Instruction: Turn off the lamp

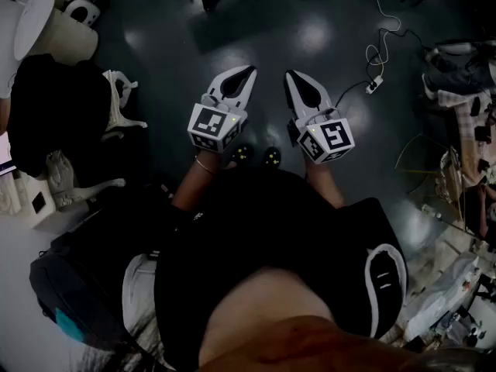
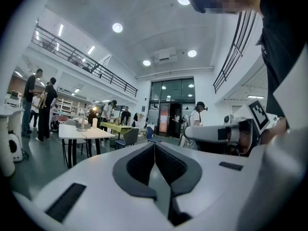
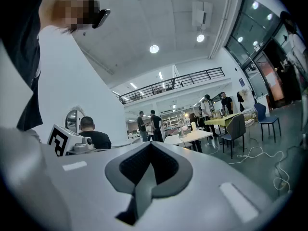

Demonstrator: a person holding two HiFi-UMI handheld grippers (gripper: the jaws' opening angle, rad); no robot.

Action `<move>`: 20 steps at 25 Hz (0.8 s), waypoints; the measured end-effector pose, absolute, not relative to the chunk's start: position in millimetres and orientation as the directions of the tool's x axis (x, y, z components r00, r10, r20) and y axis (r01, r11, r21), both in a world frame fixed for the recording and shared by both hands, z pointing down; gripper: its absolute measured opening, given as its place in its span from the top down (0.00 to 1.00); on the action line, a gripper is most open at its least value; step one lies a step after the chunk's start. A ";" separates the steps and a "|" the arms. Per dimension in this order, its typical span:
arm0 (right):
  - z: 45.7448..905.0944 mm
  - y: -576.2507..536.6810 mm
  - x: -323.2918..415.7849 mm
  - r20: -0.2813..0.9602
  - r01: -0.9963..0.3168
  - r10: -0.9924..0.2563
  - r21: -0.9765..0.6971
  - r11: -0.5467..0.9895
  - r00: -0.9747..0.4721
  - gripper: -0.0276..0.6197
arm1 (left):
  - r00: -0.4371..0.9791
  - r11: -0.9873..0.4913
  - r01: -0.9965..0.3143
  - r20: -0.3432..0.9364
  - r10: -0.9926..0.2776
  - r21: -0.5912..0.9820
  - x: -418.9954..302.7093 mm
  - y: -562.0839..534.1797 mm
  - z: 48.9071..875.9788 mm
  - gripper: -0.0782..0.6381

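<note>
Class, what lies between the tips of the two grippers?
In the head view, only dark floor lies between the left gripper and right gripper; shoe toes show lower down.

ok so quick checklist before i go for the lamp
1. Left gripper free: ok, jaws together, nothing between them.
2. Right gripper free: ok, jaws together, nothing held.
3. Lamp found: cannot tell; a small glowing light above a far table may be it.
4. Lamp in reach: not ok, that table is well across the room.
5. Path clear: not ok, a power strip with its cable lies on the floor ahead to the right.
</note>
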State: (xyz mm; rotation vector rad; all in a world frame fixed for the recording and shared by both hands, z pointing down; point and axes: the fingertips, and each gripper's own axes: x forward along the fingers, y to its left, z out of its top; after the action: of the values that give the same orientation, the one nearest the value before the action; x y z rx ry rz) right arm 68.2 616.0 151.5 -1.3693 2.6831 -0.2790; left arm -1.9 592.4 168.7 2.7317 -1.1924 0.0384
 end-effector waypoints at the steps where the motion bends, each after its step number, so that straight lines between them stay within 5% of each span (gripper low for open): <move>1: 151.8 617.4 68.8 -0.019 -0.790 -0.811 -0.215 0.574 -0.584 0.97 | 0.683 -0.670 -0.730 0.092 -0.725 0.139 -1.3 593.5 170.3 0.88; 20: 150.9 623.8 91.5 -0.073 -0.795 -0.822 -0.220 0.566 -0.565 0.97 | 0.677 -0.665 -0.735 0.101 -0.729 0.129 17.1 604.4 178.0 0.88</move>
State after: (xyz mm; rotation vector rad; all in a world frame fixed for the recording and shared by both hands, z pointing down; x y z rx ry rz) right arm 91.5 623.8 150.9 -1.3694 2.6293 -0.2424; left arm 17.1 604.4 178.0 2.7290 -1.2005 0.0609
